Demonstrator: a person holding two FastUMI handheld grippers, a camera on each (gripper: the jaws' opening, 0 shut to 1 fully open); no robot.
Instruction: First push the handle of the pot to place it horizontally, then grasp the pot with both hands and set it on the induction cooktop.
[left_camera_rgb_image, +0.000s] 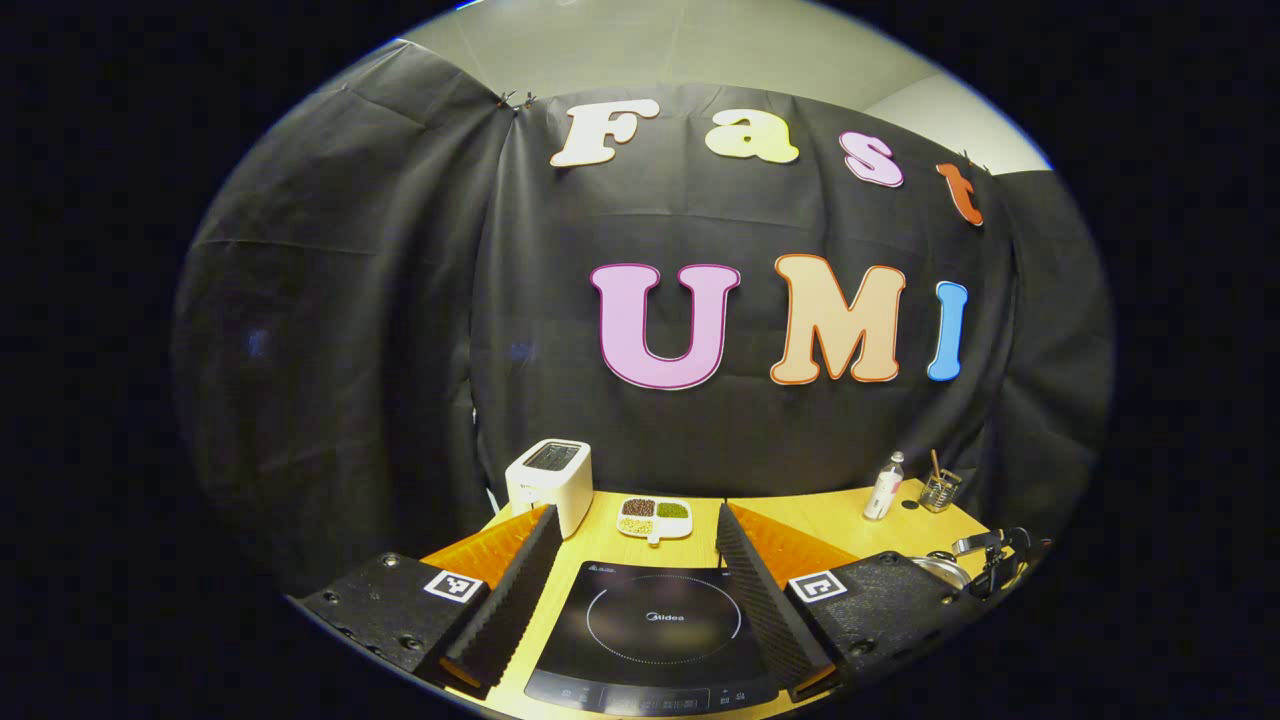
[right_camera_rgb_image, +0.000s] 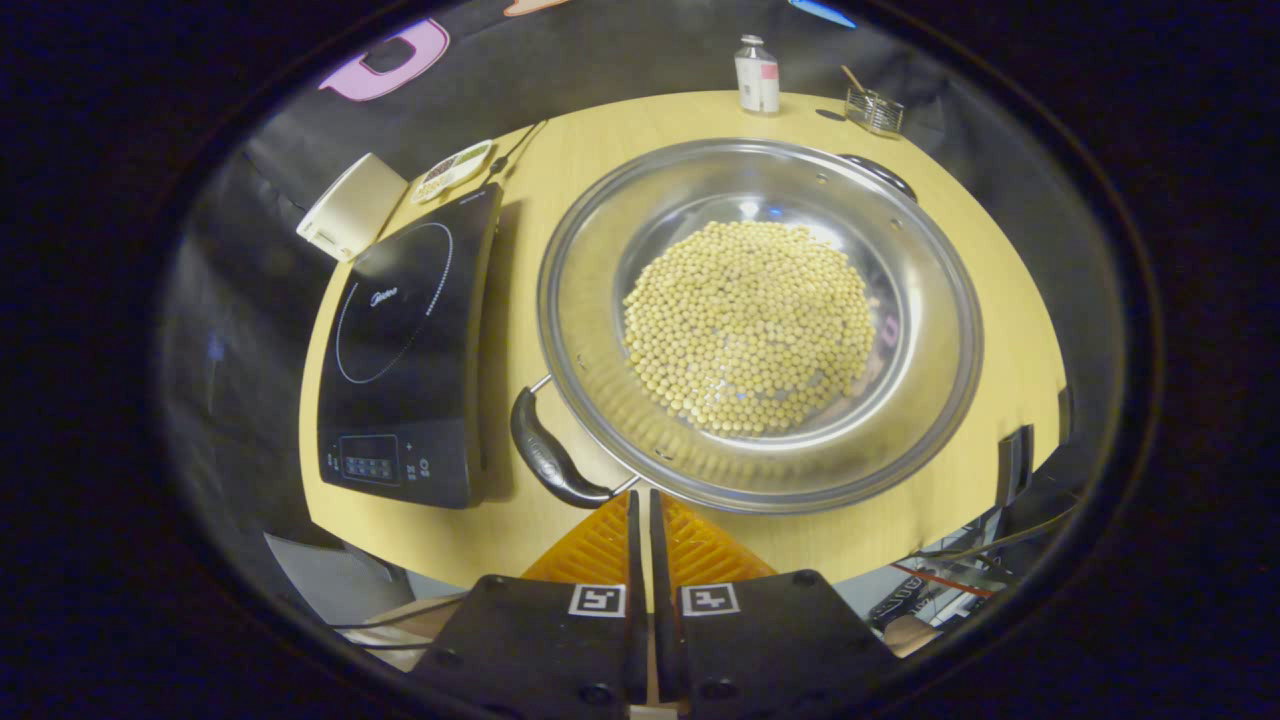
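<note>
On the table, my right gripper (right_camera_rgb_image: 642, 500), closed and empty, sits by the pot (right_camera_rgb_image: 760, 320) handle (right_camera_rgb_image: 548, 452); I should nudge it gently sideways. My left gripper (left_camera_rgb_image: 635, 565) hangs wide over the cooktop (left_camera_rgb_image: 650, 630).

Induction cooktop (left_camera_rgb_image: 655, 625) glass: brand, seemingly "Midea".

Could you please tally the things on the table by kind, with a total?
Cooking gear: 2, pot of beans, induction cooktop
Appliances: 1, toaster
Dishes: 1, divided dish
Bottles: 1, bottle
Small holders: 1, wire holder
Total: 6
</note>
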